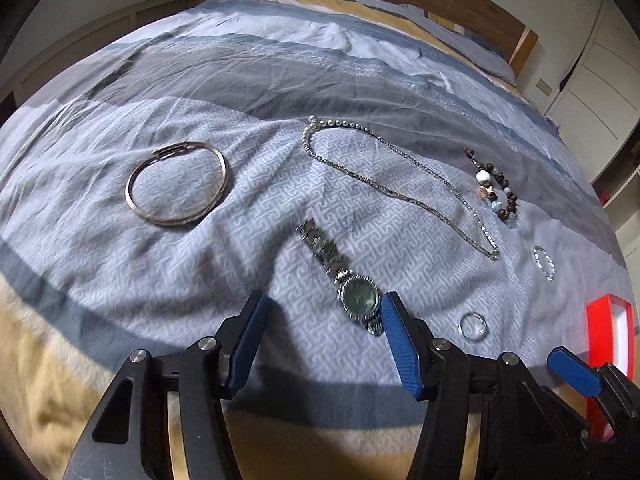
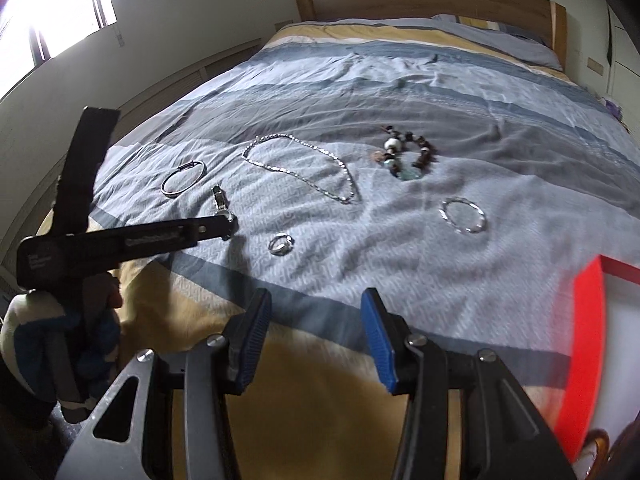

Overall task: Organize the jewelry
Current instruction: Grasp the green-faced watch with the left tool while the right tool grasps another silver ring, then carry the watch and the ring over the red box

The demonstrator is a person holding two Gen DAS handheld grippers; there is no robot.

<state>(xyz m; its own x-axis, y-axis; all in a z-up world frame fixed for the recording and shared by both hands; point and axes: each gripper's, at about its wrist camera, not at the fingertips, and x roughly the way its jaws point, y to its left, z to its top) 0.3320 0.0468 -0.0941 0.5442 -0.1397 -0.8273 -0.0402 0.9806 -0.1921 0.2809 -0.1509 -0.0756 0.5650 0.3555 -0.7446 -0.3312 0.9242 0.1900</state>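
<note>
A blue-grey patterned bedspread (image 1: 168, 264) carries six pieces of jewelry, listed from the left of the left wrist view to the right. A silver bangle (image 1: 176, 184) lies flat at left centre, well apart from everything else. Right of centre, a metal wristwatch (image 1: 340, 276) lies with its long axis slanting from upper left to lower right, its green dial at the lower end. The left gripper (image 1: 322, 332) has its blue fingers spread wide, and the dial sits just inside the right-hand finger, so the watch is off centre toward that side and angled across the gap rather than in line with it. Above it a silver chain necklace (image 1: 396, 184) runs in a long loop toward the right. Further right come a beaded bracelet (image 1: 496, 192), a small silver ring (image 1: 473, 325) and a twisted silver bracelet (image 1: 545, 262). A red box (image 1: 608, 360) stands at the right edge. In the right wrist view the right gripper (image 2: 316, 340) also has its fingers spread, holding nothing, low in the frame near the bed's edge; the ring lies closest ahead of it. The left gripper is much nearer the watch, so it looks the likely one to take it.
</note>
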